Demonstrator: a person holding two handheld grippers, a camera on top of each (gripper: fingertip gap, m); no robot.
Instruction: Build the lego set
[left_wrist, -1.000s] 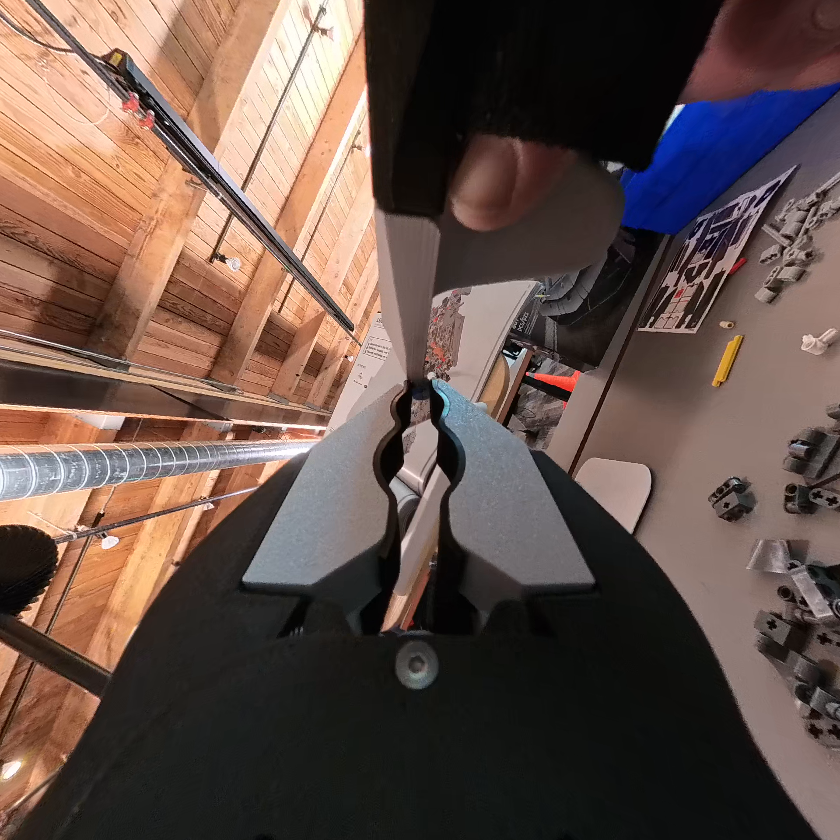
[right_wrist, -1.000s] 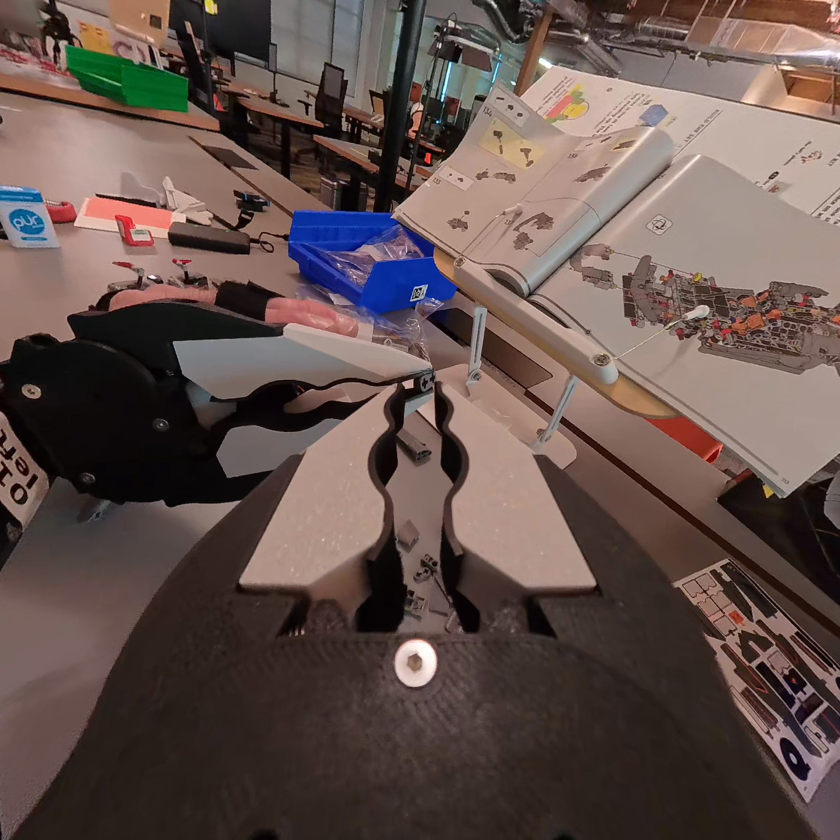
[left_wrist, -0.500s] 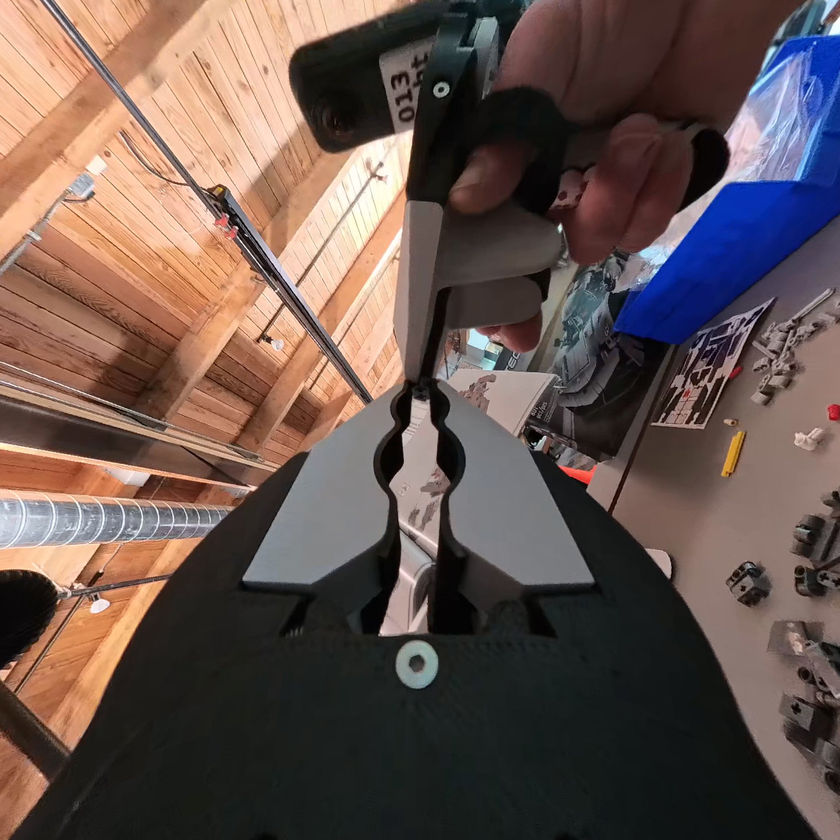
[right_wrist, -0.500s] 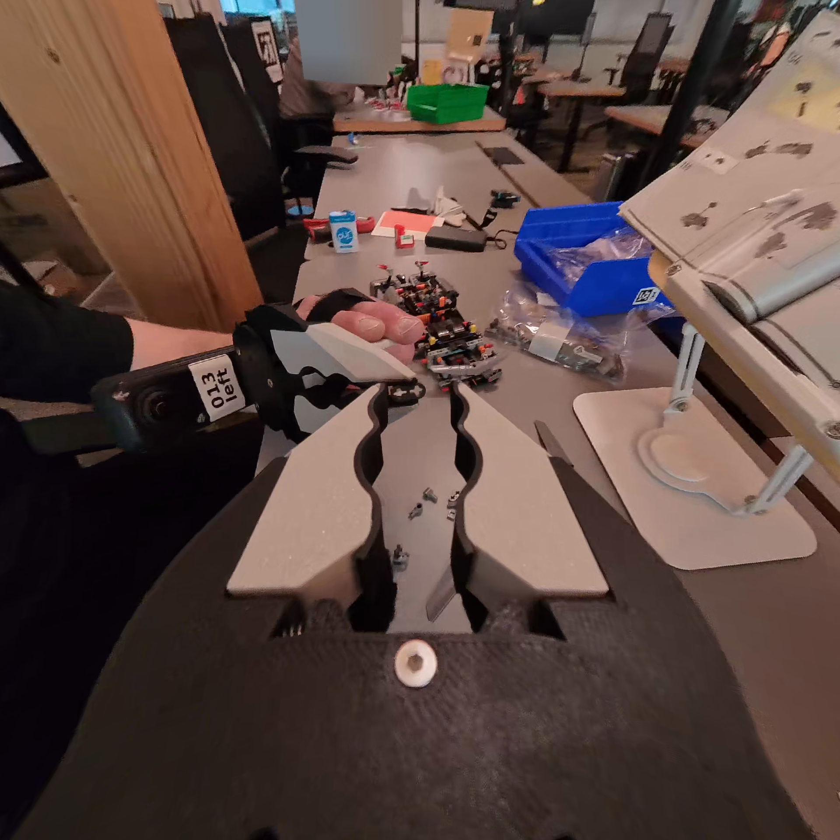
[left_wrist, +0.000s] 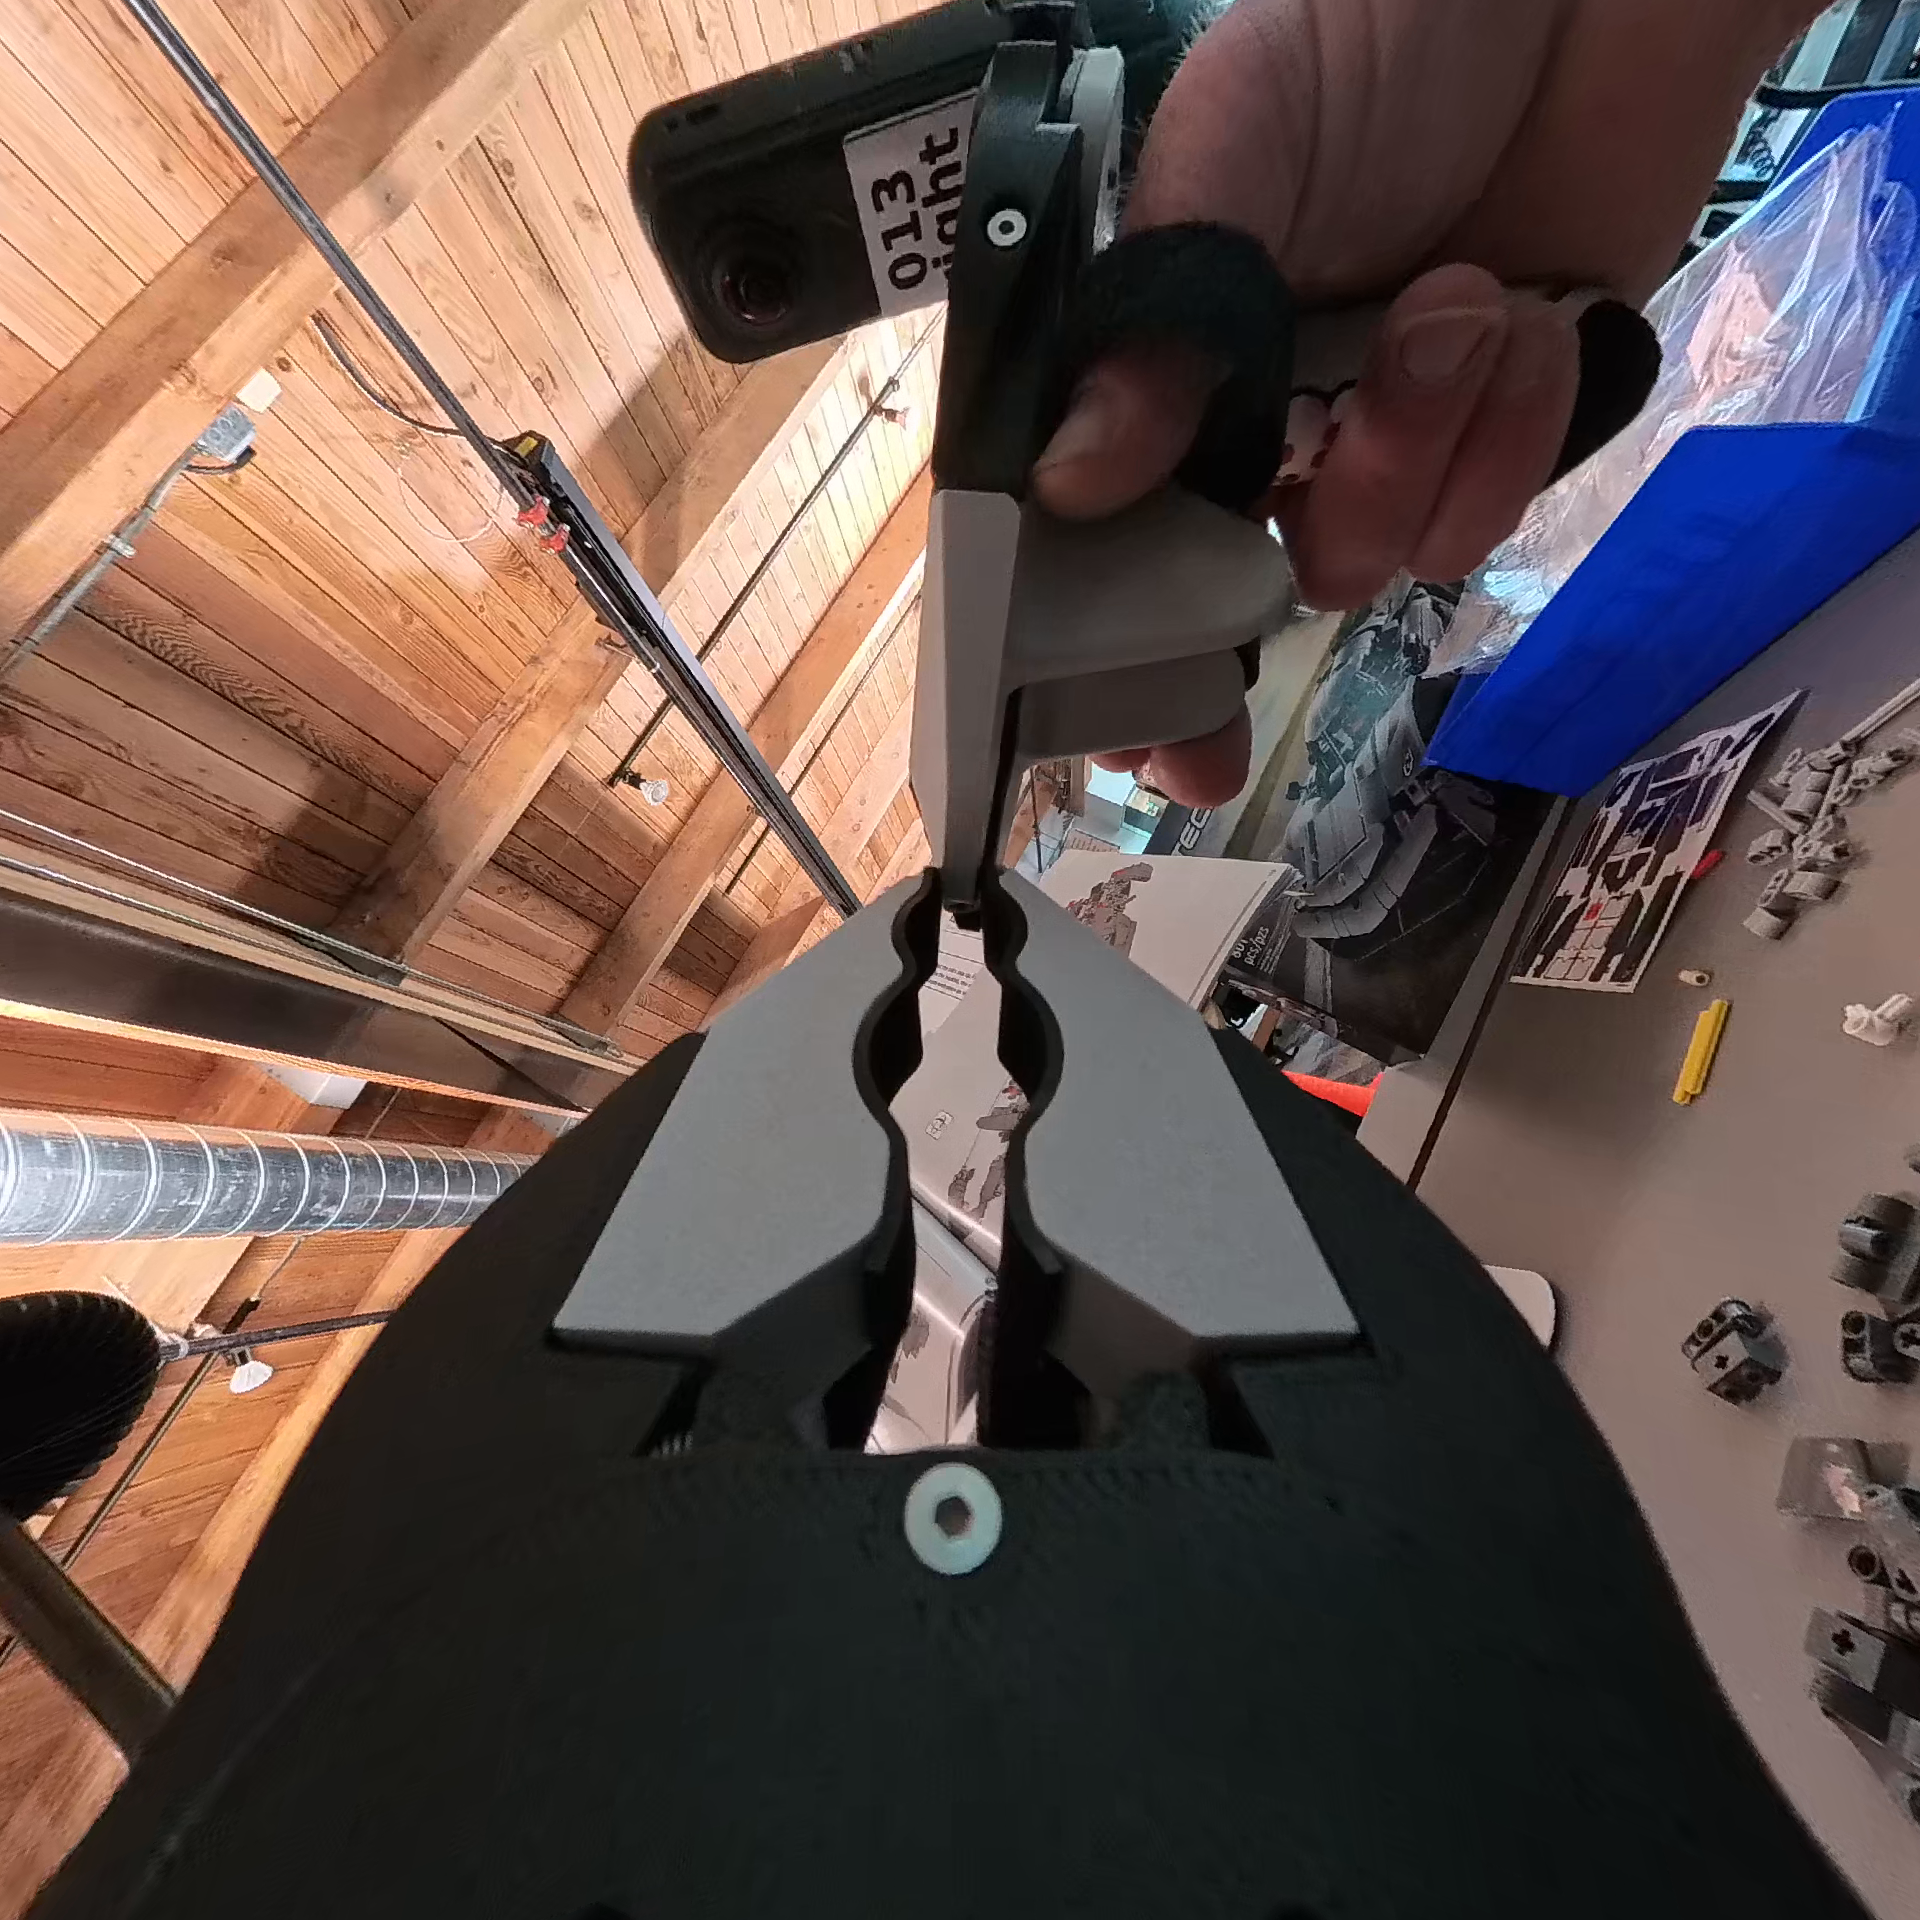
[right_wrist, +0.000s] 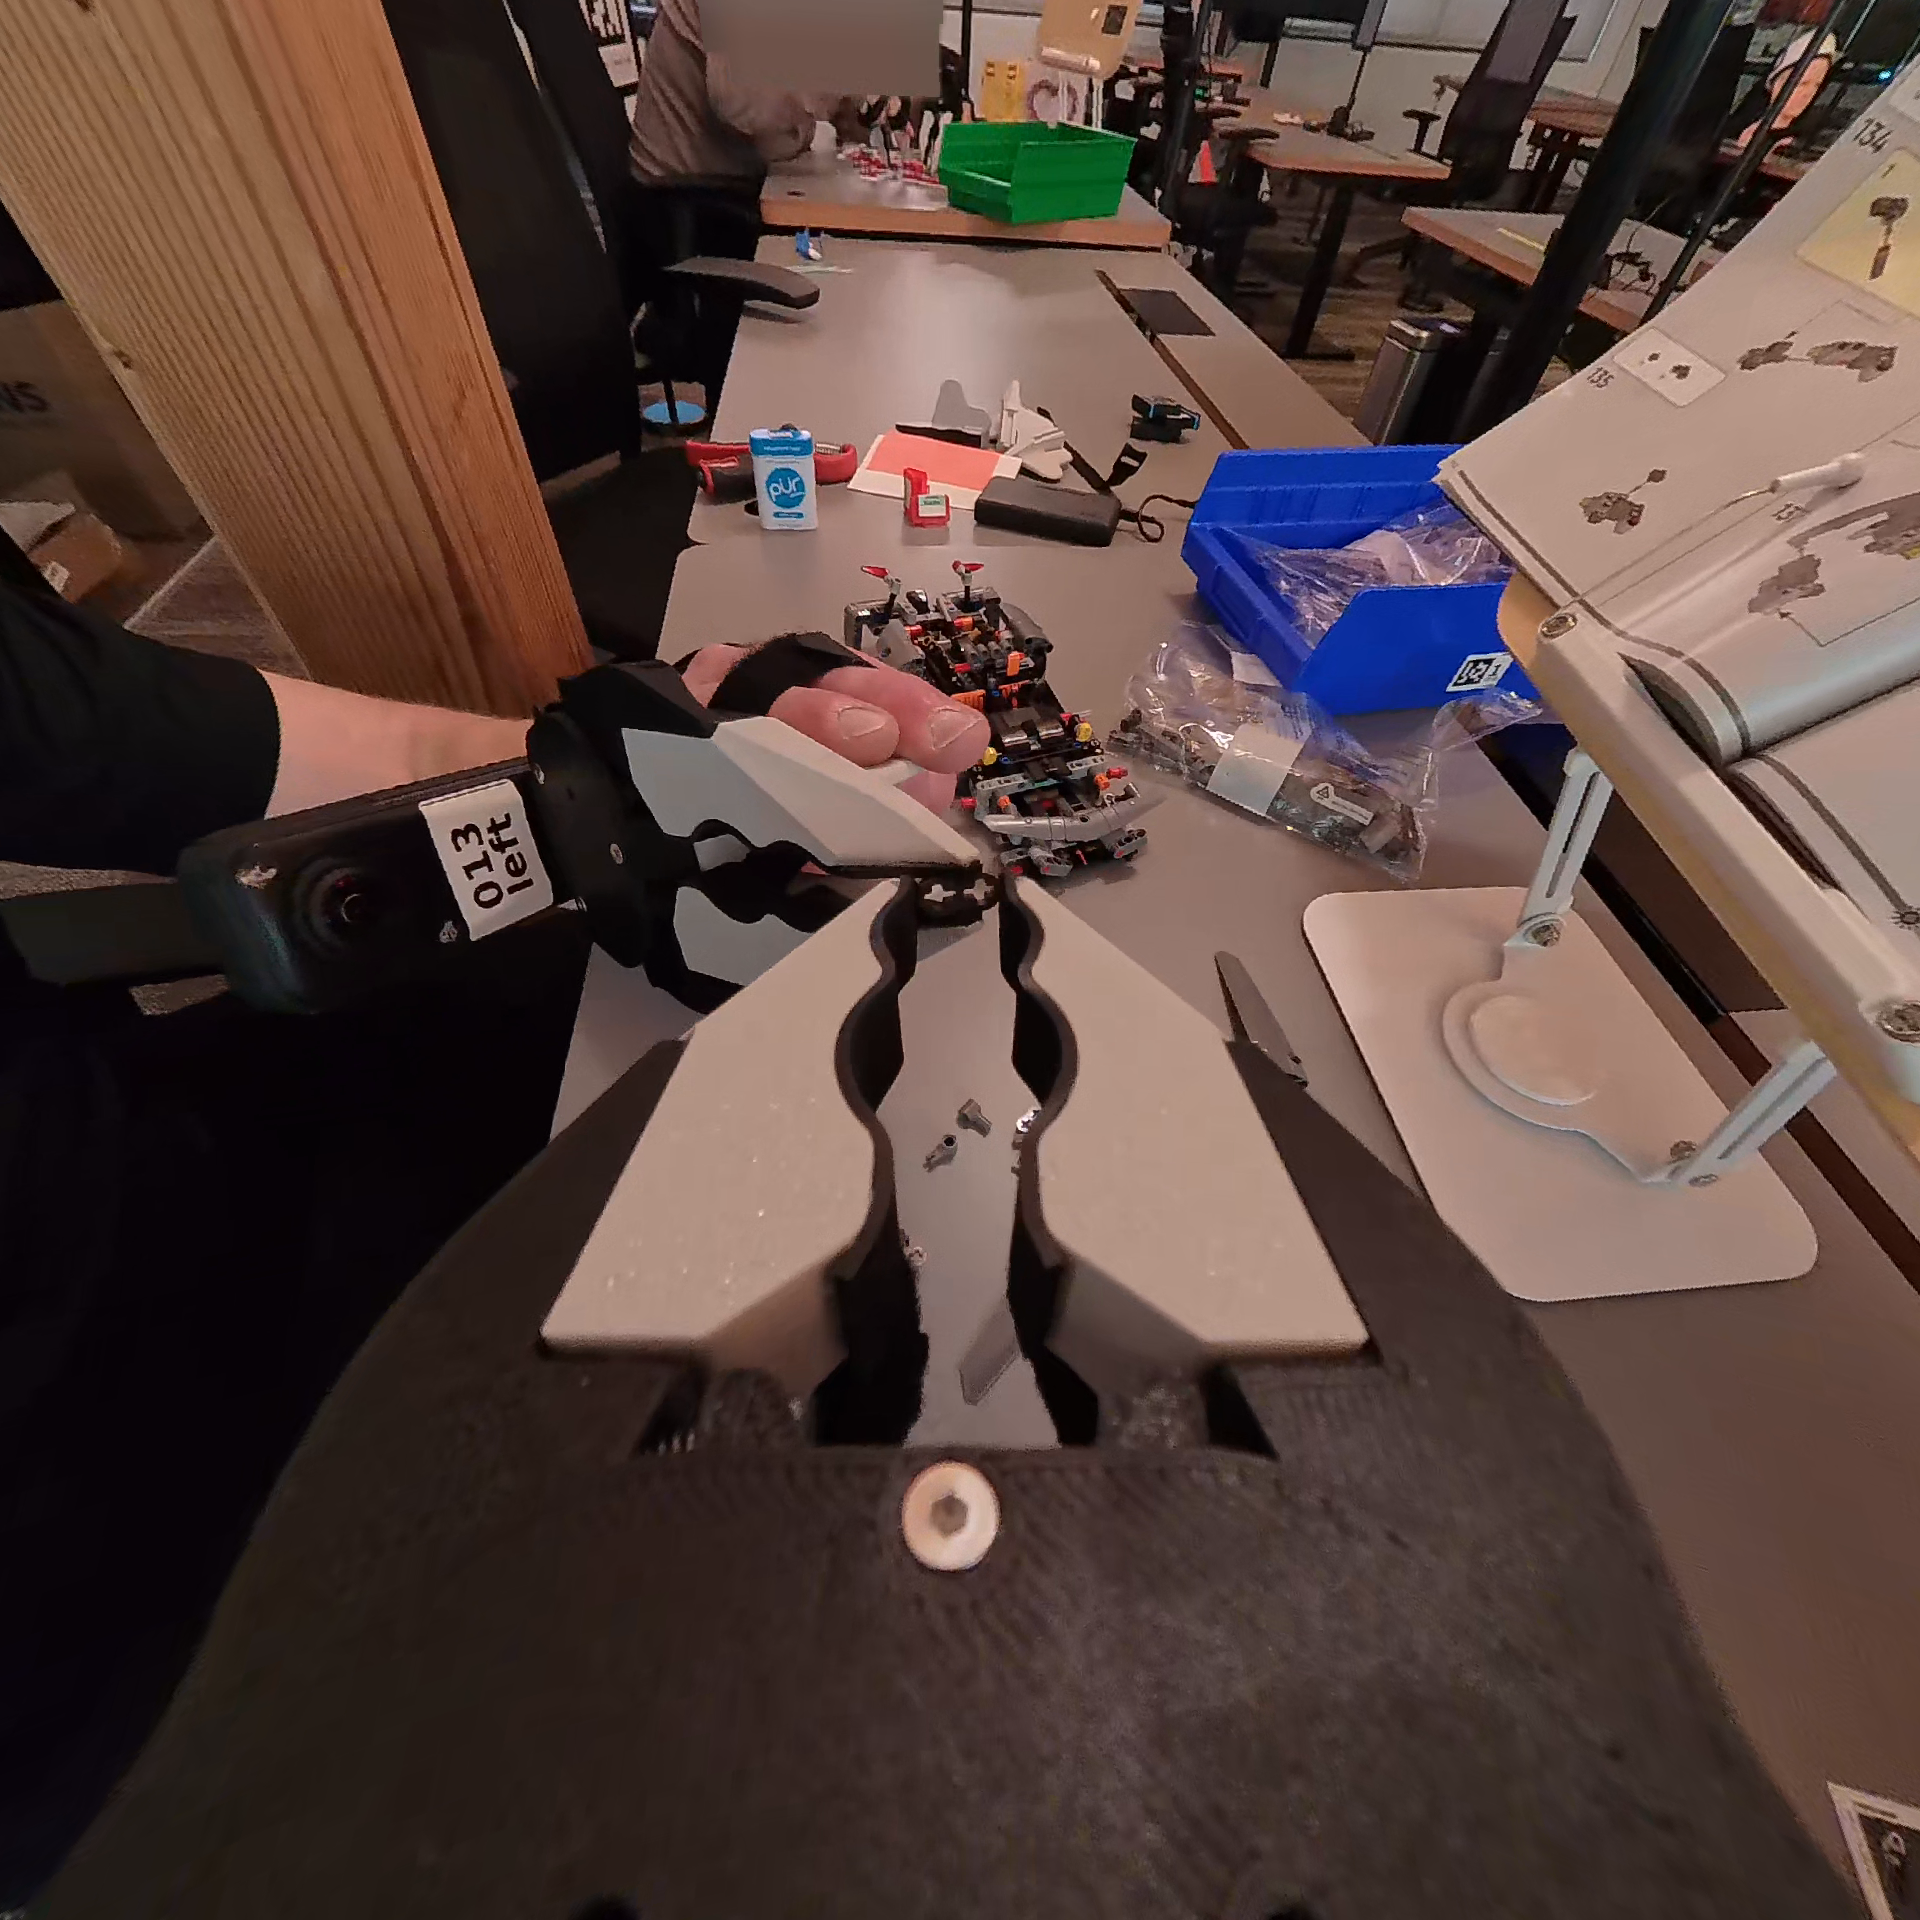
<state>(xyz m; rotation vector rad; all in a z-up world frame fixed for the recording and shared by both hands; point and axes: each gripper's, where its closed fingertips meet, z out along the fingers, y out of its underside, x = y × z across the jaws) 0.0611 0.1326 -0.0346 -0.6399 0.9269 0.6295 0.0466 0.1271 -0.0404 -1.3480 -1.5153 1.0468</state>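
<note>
**Grippers meeting tip to tip over a small black beam**

Grippers are converging in the air above the grey table (right_wrist: 1299, 935). The left gripper (right_wrist: 971, 868), strapped to a hand (right_wrist: 831, 717), is reaching in from the left side of the right wrist view with its jaws drawn nearly together. A small black perforated beam (right_wrist: 954, 896) is sitting at its tips, and it is pinching one end of the piece. The right gripper (right_wrist: 956, 904) is closing its pads on the same beam from either side, so both tools are gripping the one part. In the left wrist view the right gripper's narrow tips (left_wrist: 961, 894) are poking down between the left gripper's fingers (left_wrist: 831, 1039).

Just beyond the tips, a partly built brick vehicle (right_wrist: 997, 717) is standing on the table. A clear bag of parts (right_wrist: 1278, 748) is lying beside it, a blue bin (right_wrist: 1351, 582) behind that. An open instruction booklet (right_wrist: 1714, 499) is resting on a white stand (right_wrist: 1538, 1091) at right.
</note>
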